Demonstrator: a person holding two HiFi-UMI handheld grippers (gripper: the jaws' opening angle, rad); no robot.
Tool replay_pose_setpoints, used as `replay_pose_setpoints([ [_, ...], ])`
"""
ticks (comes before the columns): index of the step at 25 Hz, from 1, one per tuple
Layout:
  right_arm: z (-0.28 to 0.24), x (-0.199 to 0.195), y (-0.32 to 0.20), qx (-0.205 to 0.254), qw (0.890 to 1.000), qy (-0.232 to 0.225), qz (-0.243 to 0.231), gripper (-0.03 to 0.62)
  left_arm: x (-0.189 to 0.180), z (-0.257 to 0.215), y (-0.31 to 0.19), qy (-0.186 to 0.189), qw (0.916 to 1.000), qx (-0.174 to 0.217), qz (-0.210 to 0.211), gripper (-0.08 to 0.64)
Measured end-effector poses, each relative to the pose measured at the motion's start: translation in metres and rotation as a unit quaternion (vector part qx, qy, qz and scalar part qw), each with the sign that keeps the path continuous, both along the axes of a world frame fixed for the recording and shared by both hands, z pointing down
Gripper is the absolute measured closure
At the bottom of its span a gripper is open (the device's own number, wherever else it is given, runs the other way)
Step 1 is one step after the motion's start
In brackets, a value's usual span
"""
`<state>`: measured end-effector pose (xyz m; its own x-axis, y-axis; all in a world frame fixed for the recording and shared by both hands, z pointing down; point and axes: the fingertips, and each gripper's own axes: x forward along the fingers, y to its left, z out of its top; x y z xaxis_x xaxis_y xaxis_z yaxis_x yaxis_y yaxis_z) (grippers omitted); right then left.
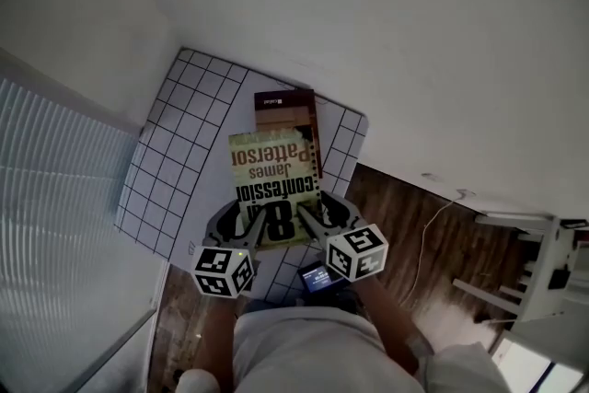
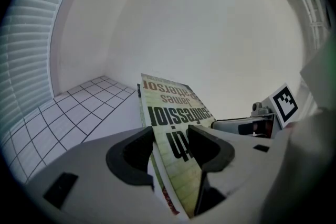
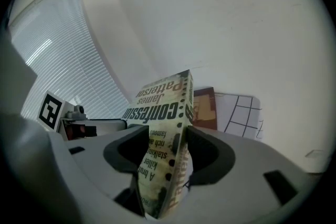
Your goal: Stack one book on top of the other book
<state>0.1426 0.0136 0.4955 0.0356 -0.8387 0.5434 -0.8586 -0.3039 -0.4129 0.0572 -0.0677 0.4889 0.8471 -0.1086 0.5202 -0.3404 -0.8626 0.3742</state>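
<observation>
A pale green paperback point(image 1: 273, 184) with large dark title print is held up above the gridded mat point(image 1: 184, 143), partly over a dark brown book point(image 1: 283, 112) that lies flat on the mat. My left gripper point(image 1: 250, 221) is shut on the paperback's near left corner point(image 2: 176, 152). My right gripper point(image 1: 311, 218) is shut on its near right corner at the spine point(image 3: 168, 149). In the right gripper view the brown book point(image 3: 203, 107) shows just beyond the paperback. Both grippers point forward and down.
The white gridded mat point(image 3: 242, 113) lies in a corner between a white wall and window blinds point(image 1: 55, 198). Dark wood floor point(image 1: 414, 225) with a white cable and white furniture point(image 1: 543, 271) lies to the right. The person's torso fills the bottom of the head view.
</observation>
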Motion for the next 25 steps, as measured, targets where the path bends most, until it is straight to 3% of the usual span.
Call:
replay_pose_setpoints([
  [25,0.054,0.061,-0.008,-0.036,0.999,-0.034,0.012,0.359,0.062,0.054,-0.010,-0.039,0.9988,-0.031,0.005,0.341],
])
